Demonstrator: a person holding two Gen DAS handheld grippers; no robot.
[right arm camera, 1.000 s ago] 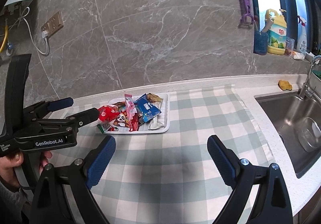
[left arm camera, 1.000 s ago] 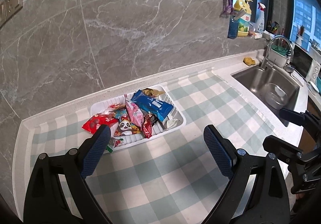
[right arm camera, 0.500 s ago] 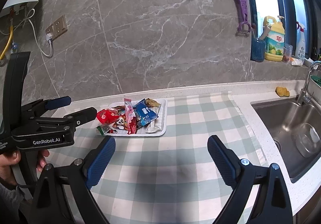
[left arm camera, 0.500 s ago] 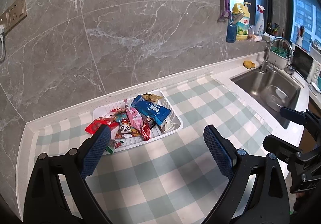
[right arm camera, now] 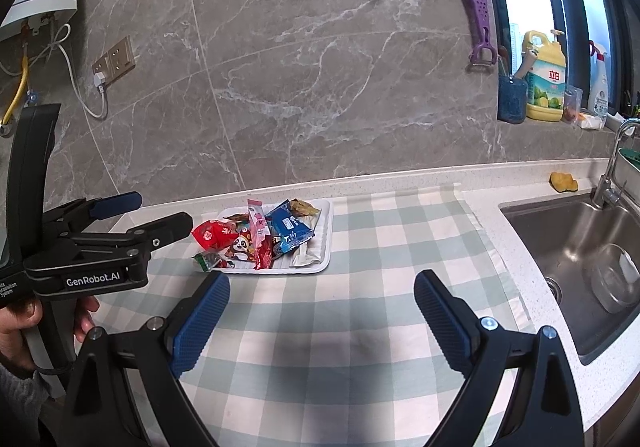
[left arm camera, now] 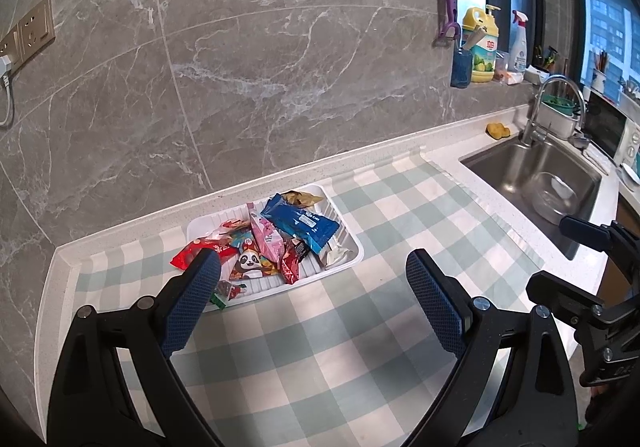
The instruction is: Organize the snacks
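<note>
Checked tabletop (left arm camera: 360, 327) against marble wall: snack packets (left arm camera: 272, 243) are piled in white tray (left arm camera: 354, 243) at far left, judged light, crinkly, slippery, best pinched at a sealed edge; left gripper (left arm camera: 312, 303) and right gripper (right arm camera: 322, 317) are held wide, empty.

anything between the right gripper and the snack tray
Nothing visible: only bare checked cloth lies between the open right gripper and the white tray of snacks. The left gripper hovers off to the side, beside the tray's left end.

both claws (left arm camera: 312, 299) (right arm camera: 322, 307) spread wide, empty
</note>
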